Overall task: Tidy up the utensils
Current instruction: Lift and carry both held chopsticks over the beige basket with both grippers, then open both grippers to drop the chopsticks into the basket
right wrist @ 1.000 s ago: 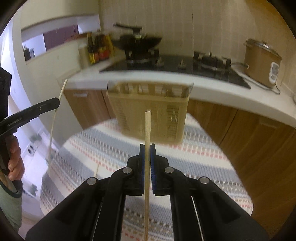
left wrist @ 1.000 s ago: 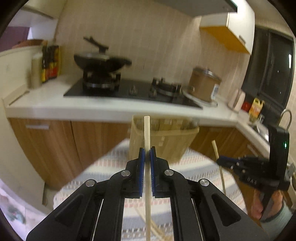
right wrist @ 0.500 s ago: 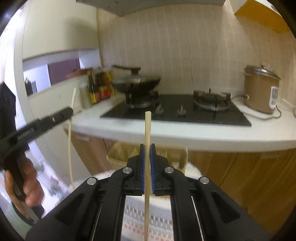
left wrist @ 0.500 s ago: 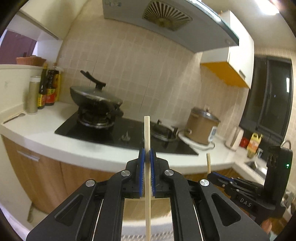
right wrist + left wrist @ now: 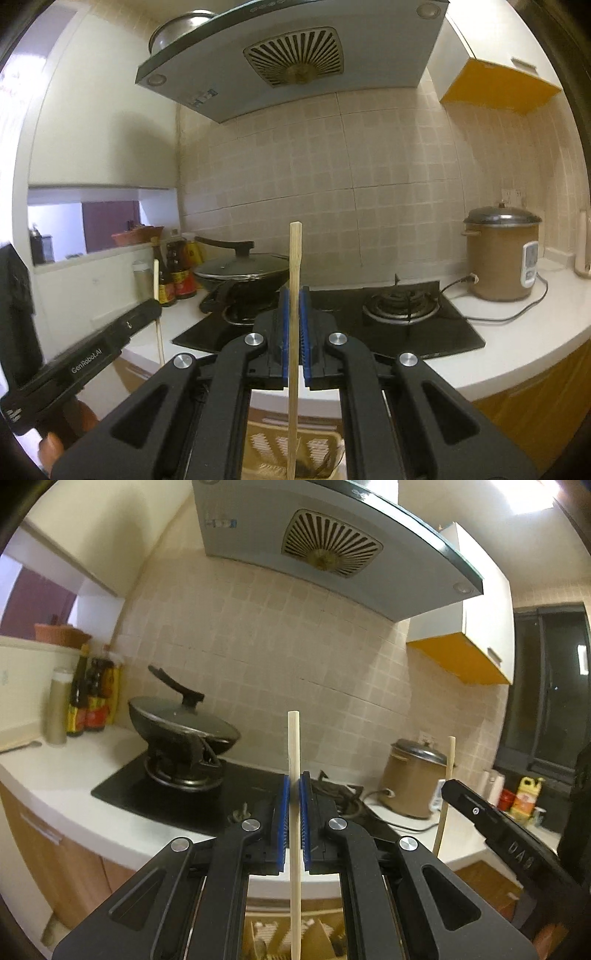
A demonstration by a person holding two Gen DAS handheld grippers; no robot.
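My left gripper (image 5: 294, 775) is shut on a pale wooden chopstick (image 5: 294, 738) held upright, its lower end over the tan utensil basket (image 5: 314, 938) at the bottom edge. My right gripper (image 5: 294, 291) is shut on a second wooden chopstick (image 5: 294, 251), also upright, its lower end over the same basket (image 5: 266, 443). The right gripper and its chopstick (image 5: 448, 760) show at the right in the left wrist view. The left gripper and its chopstick (image 5: 156, 277) show at the left in the right wrist view.
Behind is a white counter (image 5: 517, 350) with a black gas hob (image 5: 399, 321), a lidded wok (image 5: 181, 727), a brown rice cooker (image 5: 502, 254) and sauce bottles (image 5: 88, 701). A range hood (image 5: 325, 546) hangs above. Wooden cabinet fronts (image 5: 55, 856) are below the counter.
Both grippers have tilted and risen with their chopsticks. The basket and striped cloth dropped to the bottom edge of both views, and the hob, wall and hood came into view.
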